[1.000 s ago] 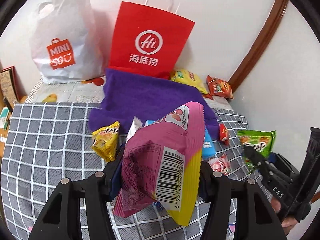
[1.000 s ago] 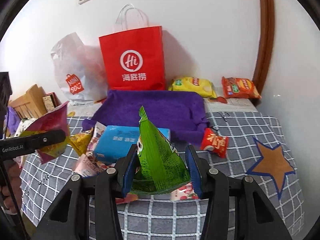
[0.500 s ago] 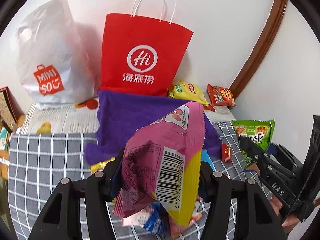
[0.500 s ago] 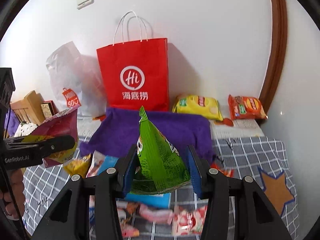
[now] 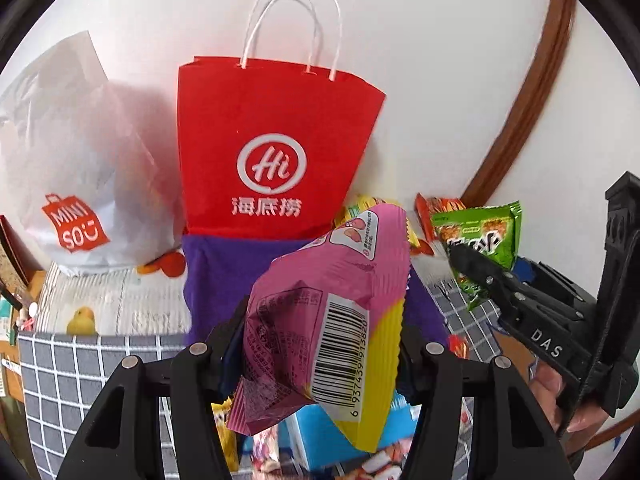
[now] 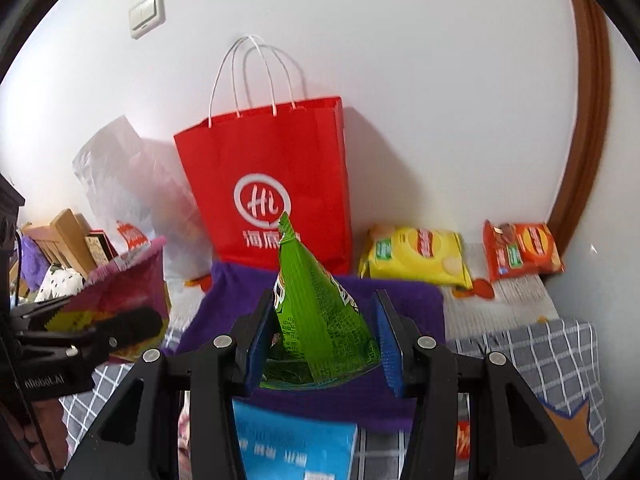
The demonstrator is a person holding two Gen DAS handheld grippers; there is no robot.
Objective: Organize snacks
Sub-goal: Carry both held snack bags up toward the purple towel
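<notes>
1. Red paper bag [image 5: 276, 160] stands upright against the wall behind the purple cloth [image 6: 404, 300]; its inside is not visible, contents can't be told. White plastic bag [image 5: 72, 168] sits to its left, contents also hidden.
2. Left gripper [image 5: 320, 344] pinches a pink snack packet [image 5: 320, 308], barcode side facing the camera, held in the air in front of the red bag. Right gripper [image 6: 320, 332] pinches a green snack packet [image 6: 316, 312], tip pointing up, over the purple cloth.
3. Yellow chip bag [image 6: 416, 256] and orange chip bag [image 6: 520, 252] lie by the wall to the right of the red bag, apart from each other.
4. Blue box [image 6: 292, 448] lies on the checked cover [image 6: 560, 360] below the right gripper, partly covered by the gripper frame. Small packets near it are blurred and cut off, type unreadable.
5. In the left view the pink packet hides most of the yellow chip bag; the person's hand [image 5: 576, 404] is only partly seen at the right edge.
6. Versus a second ago: both grippers have risen and moved closer to the red bag, which looks bigger and more central; grip on both packets unchanged.
</notes>
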